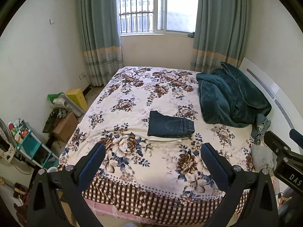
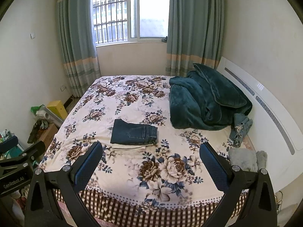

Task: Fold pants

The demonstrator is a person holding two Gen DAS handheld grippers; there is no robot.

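Right wrist view reads "GenRobot.AI" on the left gripper point(image 2: 11, 145); the right gripper point(image 2: 151, 157) hangs jaws spread, like the left. Folded jeans point(image 2: 134, 134) lie mid-bed point(image 2: 132, 102), atop cream cloth point(image 2: 130, 147).

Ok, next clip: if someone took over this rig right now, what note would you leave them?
Left claw: open, empty, held above the near edge of the bed.
Right claw: open, empty, same height, beside the left.
Dark jeans: folded, on top of a folded cream garment, mid-bed.
Light jeans: unfolded, crumpled by the teal blanket at the headboard side.
Done: dark jeans folded and stacked.
Left: probably the light jeans, if they belong to the job.
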